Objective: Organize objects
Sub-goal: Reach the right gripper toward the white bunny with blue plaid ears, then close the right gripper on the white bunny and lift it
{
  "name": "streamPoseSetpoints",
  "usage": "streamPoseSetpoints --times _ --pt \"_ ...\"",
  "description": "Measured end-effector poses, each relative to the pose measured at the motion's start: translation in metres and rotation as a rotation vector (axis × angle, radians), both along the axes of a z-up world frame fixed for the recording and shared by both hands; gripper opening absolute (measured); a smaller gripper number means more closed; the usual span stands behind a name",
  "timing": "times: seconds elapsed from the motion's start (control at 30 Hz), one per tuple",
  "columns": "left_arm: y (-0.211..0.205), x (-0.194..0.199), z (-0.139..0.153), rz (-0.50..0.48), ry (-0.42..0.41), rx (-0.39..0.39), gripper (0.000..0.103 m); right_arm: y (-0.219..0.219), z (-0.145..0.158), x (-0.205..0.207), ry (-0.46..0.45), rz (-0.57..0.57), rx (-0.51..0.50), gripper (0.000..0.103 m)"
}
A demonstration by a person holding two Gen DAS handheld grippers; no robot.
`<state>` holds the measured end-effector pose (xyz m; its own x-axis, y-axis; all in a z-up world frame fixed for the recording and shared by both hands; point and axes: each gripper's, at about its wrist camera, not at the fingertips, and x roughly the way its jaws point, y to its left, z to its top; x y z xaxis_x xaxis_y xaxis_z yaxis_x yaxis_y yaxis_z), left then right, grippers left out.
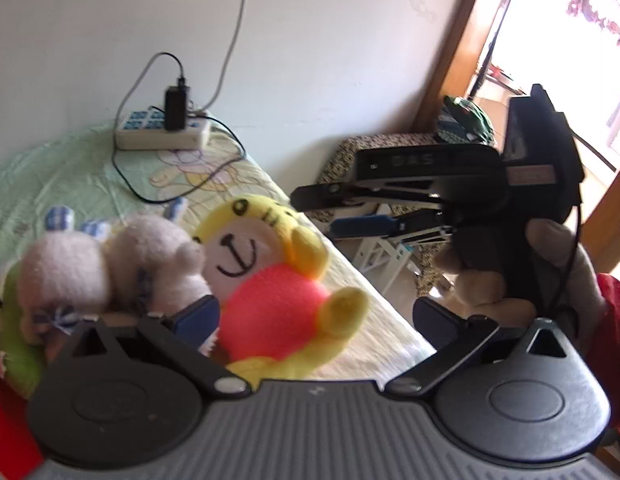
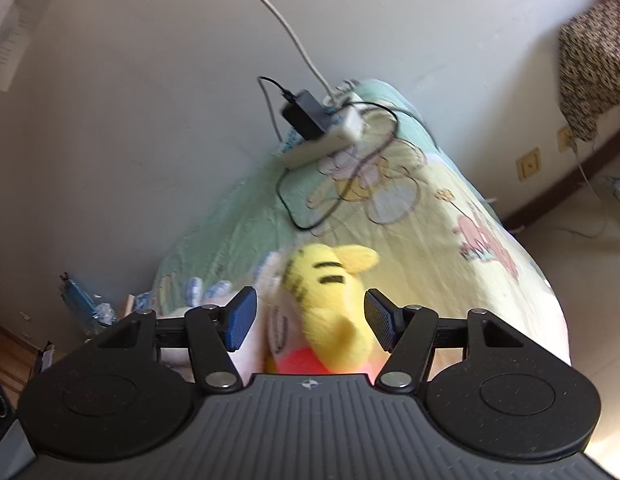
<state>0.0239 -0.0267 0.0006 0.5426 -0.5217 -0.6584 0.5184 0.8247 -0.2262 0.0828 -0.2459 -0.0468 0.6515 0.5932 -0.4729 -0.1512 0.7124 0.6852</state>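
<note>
A yellow plush toy (image 1: 269, 276) with a white face and a pink belly lies on the bed, next to a grey-white plush (image 1: 109, 268) with blue checked ears. My left gripper (image 1: 316, 320) is open, with the yellow plush between its fingers near the left pad. My right gripper (image 2: 310, 320) is open around the yellow plush's head (image 2: 330, 300); the pads do not touch it. The right gripper also shows in the left wrist view (image 1: 330, 212), open, to the right of the bed.
A white power strip (image 1: 161, 132) with a black adapter and cables lies on the bedsheet (image 1: 49, 184) by the wall. A green plush (image 1: 13, 340) sits at the far left. A patterned chair (image 2: 590, 60) and a white stool (image 1: 382, 256) stand beyond the bed edge.
</note>
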Motion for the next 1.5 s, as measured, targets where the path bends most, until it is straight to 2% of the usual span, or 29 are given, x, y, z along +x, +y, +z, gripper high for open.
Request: streamPoseSetpoints --times 0.07,0.13,0.23,0.27,0.33,0.4,0.47,0.53,0.8,0.93,1.07,1.17,1.2,1.23,1.27,1.3,1.4,1.5 --pt "0.005 0.008 -0.002 0.071 -0.015 0.039 0.102 0.019 0.009 0.009 -0.017 0.099 0.024 0.063" --pt "0.01 0.025 -0.015 0.118 0.023 0.059 0.102 0.041 0.009 0.017 -0.013 0.163 -0.001 0.063" --pt "0.013 0.048 -0.035 0.166 0.085 0.075 0.098 0.072 -0.004 0.031 0.053 0.225 -0.068 0.061" --pt "0.013 0.053 -0.039 0.182 0.098 0.088 0.091 0.079 -0.011 0.037 0.081 0.241 -0.074 0.06" --pt "0.015 0.06 -0.046 0.205 0.113 0.104 0.081 0.087 -0.025 0.045 0.149 0.262 -0.089 0.04" --pt "0.018 0.062 -0.048 0.224 0.121 0.116 0.073 0.089 -0.031 0.044 0.164 0.247 -0.095 0.035" --pt "0.022 0.062 -0.05 0.234 0.125 0.127 0.059 0.084 -0.029 0.039 0.168 0.245 -0.074 0.029" --pt "0.026 0.06 -0.047 0.241 0.125 0.126 0.054 0.081 -0.023 0.034 0.158 0.252 -0.061 0.021" --pt "0.022 0.022 -0.027 0.203 0.127 0.096 0.047 0.076 0.0 0.0 0.108 0.286 -0.032 0.014" --pt "0.015 0.005 -0.034 0.196 0.118 0.145 0.045 0.077 -0.013 -0.007 0.088 0.28 -0.084 0.015" --pt "0.013 0.007 -0.05 0.209 0.136 0.166 0.043 0.084 -0.017 -0.012 0.062 0.287 -0.153 0.026" --pt "0.011 0.006 -0.053 0.205 0.121 0.169 0.048 0.087 -0.012 -0.013 0.019 0.277 -0.195 0.042" --pt "0.011 0.005 -0.053 0.21 0.108 0.17 0.05 0.088 -0.012 -0.011 0.013 0.259 -0.222 0.053" --pt "0.01 0.006 -0.053 0.217 0.097 0.173 0.062 0.089 -0.012 -0.009 0.009 0.25 -0.235 0.059" --pt "0.01 0.008 -0.054 0.229 0.085 0.179 0.073 0.091 -0.015 -0.005 0.013 0.247 -0.241 0.059" --pt "0.011 0.011 -0.054 0.236 0.075 0.181 0.075 0.092 -0.018 0.0 0.027 0.25 -0.24 0.059" --pt "0.012 0.02 -0.057 0.247 0.086 0.18 0.068 0.095 -0.031 0.009 0.073 0.25 -0.199 0.055" --pt "0.014 0.024 -0.061 0.258 0.106 0.178 0.065 0.096 -0.031 0.005 0.075 0.247 -0.188 0.049"
